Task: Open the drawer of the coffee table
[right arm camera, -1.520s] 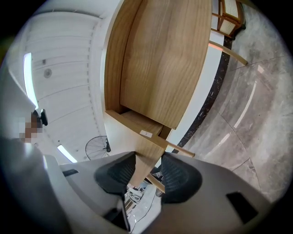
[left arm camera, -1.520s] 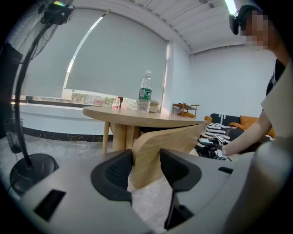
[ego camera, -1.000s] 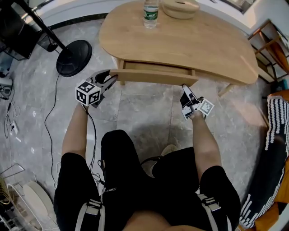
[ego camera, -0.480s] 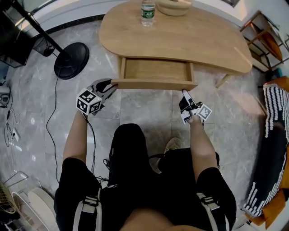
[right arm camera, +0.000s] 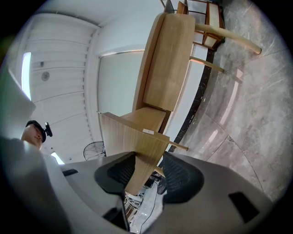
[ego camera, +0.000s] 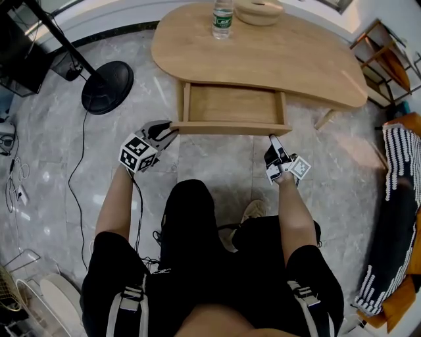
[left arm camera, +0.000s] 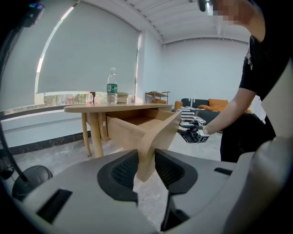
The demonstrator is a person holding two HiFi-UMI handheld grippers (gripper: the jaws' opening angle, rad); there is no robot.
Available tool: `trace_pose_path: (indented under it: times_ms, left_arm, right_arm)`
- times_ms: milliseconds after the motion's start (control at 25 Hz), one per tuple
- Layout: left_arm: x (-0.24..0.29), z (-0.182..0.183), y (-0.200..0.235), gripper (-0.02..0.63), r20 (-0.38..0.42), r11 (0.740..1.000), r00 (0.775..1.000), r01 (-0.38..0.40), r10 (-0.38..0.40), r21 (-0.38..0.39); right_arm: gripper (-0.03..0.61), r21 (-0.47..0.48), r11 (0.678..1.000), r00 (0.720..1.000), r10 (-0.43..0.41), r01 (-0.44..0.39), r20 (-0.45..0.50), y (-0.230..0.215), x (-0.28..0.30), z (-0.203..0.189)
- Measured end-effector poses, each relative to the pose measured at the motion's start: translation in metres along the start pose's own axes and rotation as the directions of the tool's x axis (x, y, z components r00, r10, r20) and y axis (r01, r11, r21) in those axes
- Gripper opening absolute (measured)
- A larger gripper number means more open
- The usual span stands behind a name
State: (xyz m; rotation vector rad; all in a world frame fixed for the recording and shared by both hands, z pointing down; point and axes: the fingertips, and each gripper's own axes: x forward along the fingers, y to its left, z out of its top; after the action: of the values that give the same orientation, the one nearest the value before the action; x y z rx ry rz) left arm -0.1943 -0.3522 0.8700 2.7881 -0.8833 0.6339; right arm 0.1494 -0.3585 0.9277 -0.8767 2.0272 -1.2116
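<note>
Wooden coffee table bears water bottle; tan bowl beside.

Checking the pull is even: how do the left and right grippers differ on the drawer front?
The left gripper takes the drawer front at its left end, on a slant; the right gripper takes the right end, nearly square on. The left gripper's jaws have just been closing on it; the right gripper's are clamped on it. Both have the drawer front between their pads.
</note>
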Motion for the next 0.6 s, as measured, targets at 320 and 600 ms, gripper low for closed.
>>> trace_pose_path:
  times_ms: [320,600]
  left_arm:
    - [0.006,-0.011,-0.002,0.137,-0.001,1.0,1.0,-0.011,0.011,0.001]
    - [-0.022,-0.014,0.008,0.125,-0.003,0.995,0.996,-0.093,0.093,-0.048]
  right_arm:
    - [0.187,-0.001,0.999,0.999,-0.042,0.042,0.025,-0.01,-0.003,-0.002]
    - [0.187,-0.056,0.982,0.984,-0.179,0.179,0.002,-0.009,-0.011,-0.007]
